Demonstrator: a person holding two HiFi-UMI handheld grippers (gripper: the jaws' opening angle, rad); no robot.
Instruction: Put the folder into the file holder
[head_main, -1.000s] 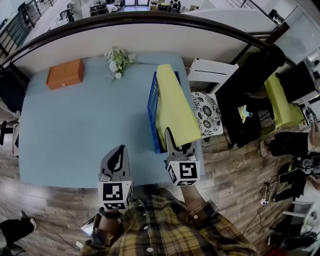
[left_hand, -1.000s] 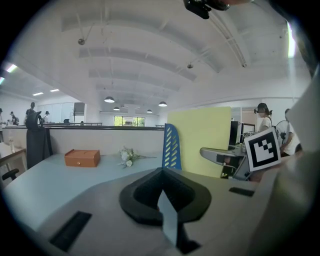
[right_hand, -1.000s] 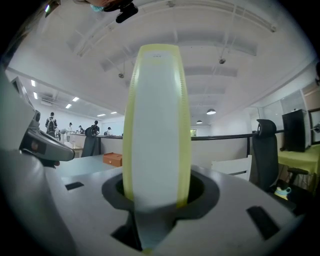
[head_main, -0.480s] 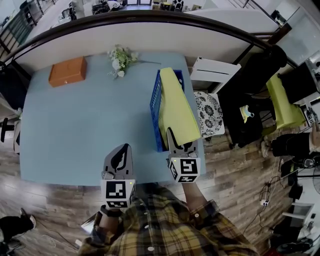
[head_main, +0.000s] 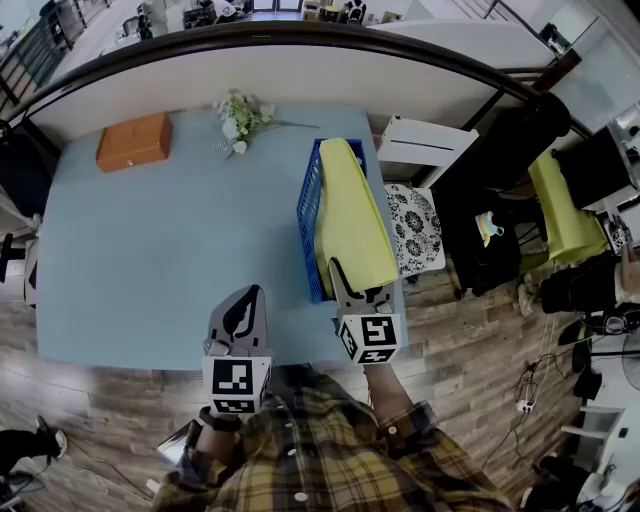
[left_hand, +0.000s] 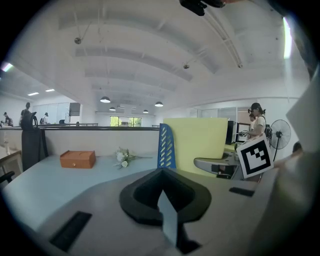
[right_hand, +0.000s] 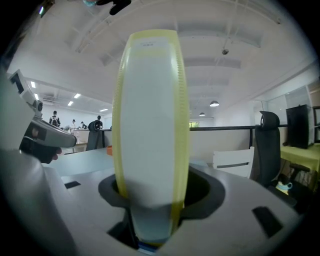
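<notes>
Yellow folder (head_main: 350, 220) looks seated in the blue file holder (head_main: 308, 212) at one o'clock. My right gripper (head_main: 348, 282) is opening off it; left gripper (head_main: 240, 312) clenched, empty.

A thin yellow folder (right_hand: 150, 115) with a white edge is seen edge-on, rising from 6 o'clock to 12 o'clock between the jaws of the right gripper (right_hand: 150, 225), which are opening. The grey body of the left gripper (right_hand: 44, 137) is seen at 9 o'clock, above a pale blue tabletop (right_hand: 85, 159). A white chair (right_hand: 235, 159) and a black high-backed office chair (right_hand: 267, 145) are seen at 3 o'clock.
</notes>
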